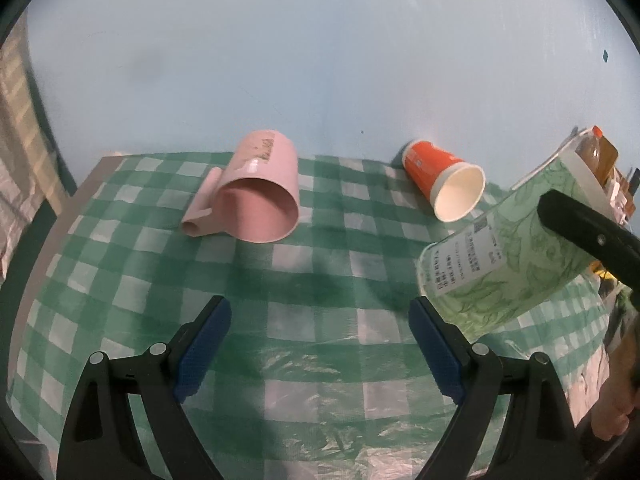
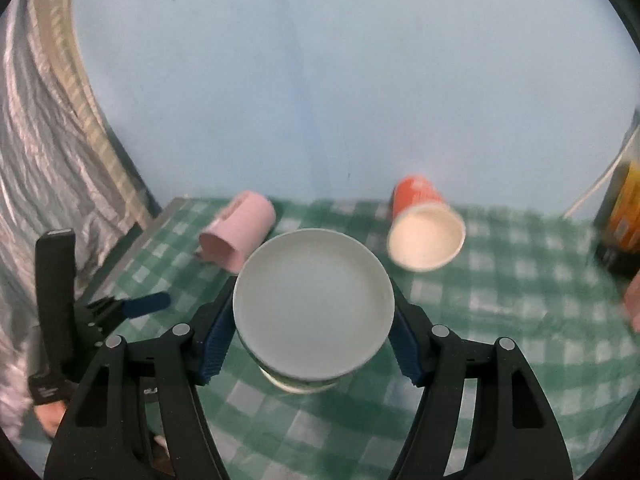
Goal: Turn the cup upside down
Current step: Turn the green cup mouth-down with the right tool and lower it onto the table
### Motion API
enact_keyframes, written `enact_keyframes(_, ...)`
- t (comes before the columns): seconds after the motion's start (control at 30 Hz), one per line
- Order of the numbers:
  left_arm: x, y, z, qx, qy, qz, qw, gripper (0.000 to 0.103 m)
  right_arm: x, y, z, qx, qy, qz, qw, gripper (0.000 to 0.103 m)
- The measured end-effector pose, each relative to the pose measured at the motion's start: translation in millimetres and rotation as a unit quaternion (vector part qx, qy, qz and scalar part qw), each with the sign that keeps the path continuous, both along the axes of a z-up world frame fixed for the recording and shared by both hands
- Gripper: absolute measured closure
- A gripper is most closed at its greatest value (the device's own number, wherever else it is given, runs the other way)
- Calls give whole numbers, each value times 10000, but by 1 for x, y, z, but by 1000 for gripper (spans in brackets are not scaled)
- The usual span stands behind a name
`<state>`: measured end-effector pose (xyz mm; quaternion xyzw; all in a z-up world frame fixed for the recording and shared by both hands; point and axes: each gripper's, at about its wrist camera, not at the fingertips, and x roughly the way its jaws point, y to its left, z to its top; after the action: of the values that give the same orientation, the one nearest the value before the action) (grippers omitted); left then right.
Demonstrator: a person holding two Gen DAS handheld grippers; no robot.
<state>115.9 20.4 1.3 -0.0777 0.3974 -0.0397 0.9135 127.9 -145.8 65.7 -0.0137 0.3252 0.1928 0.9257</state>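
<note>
Green-checked cloth (image 1: pixel 304 344) covers the table, a pale blue wall behind. My right gripper (image 2: pixel 312 332) is clamped on the green paper cup (image 2: pixel 314 304), held off the cloth; its flat base faces the right camera and its rim points down and away. From the left view the cup (image 1: pixel 508 264) is tilted, so I judge the flip well along, with lowering onto its rim and release left to do. My left gripper (image 1: pixel 320 344) hangs with jaws wide, holding nothing. A pink mug (image 1: pixel 256 196) and an orange cup (image 1: pixel 440 178) lie on their sides farther back, well apart. Below the cup the cloth looks free. A bottle (image 2: pixel 624 208) stands far right.
</note>
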Motion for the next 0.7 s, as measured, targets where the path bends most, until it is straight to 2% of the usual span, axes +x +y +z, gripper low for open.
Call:
enact_keyframes(0.1,-7,-2,0,147,-117,38,9998,11,-6,10,2,-375,-355,-119,9986,34)
enact_keyframes(0.2,-15,-5,-1,290,-238,73,9993,11,-12,12,1,-596,-498,-175,9968,34)
enact_keyframes(0.53,-26,-11,-11,466,-326,96,9983,11,-30,14,-5,-786,-770,-324,9934,34)
enact_keyframes(0.7,-26,-12,-15,474,-283,68,9985,11,-31,14,-10,-857,-744,-362,9929,34)
